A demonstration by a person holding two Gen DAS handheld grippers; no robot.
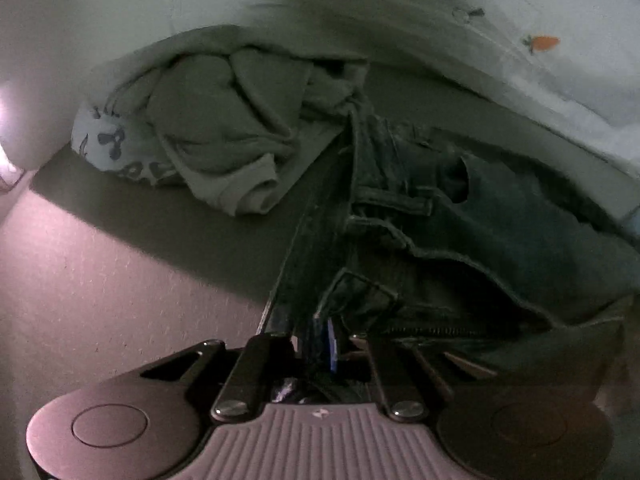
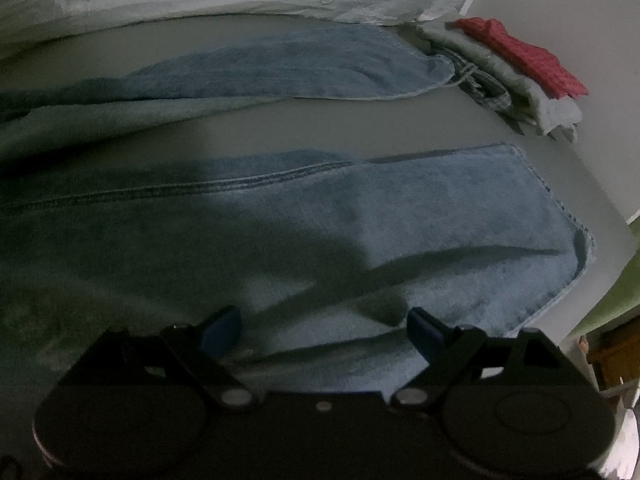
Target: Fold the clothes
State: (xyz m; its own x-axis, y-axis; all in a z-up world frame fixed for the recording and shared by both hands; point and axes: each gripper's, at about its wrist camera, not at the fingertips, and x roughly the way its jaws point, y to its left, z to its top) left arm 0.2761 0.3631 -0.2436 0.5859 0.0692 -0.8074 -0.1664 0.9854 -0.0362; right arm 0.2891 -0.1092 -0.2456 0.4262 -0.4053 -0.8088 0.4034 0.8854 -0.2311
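Note:
A pair of blue jeans lies on the table. In the left wrist view its waistband end (image 1: 460, 220) shows belt loops, a zipper and a pocket, all in dark shadow. My left gripper (image 1: 324, 340) is shut on the waistband edge, with denim pinched between the pads. In the right wrist view the two legs stretch to the right: the near leg (image 2: 400, 220) and the far leg (image 2: 300, 64), lying flat and apart. My right gripper (image 2: 324, 328) is open, low over the near leg. Its blue pads (image 2: 222, 330) stand wide apart with only flat cloth below them.
A crumpled grey-green sweatshirt (image 1: 208, 128) lies beyond the waistband. A white cloth with carrot prints (image 1: 540, 42) runs along the far side. A stack of folded clothes topped by a red piece (image 2: 520, 60) sits past the leg hems. Bare tabletop (image 1: 100, 280) lies left of the jeans.

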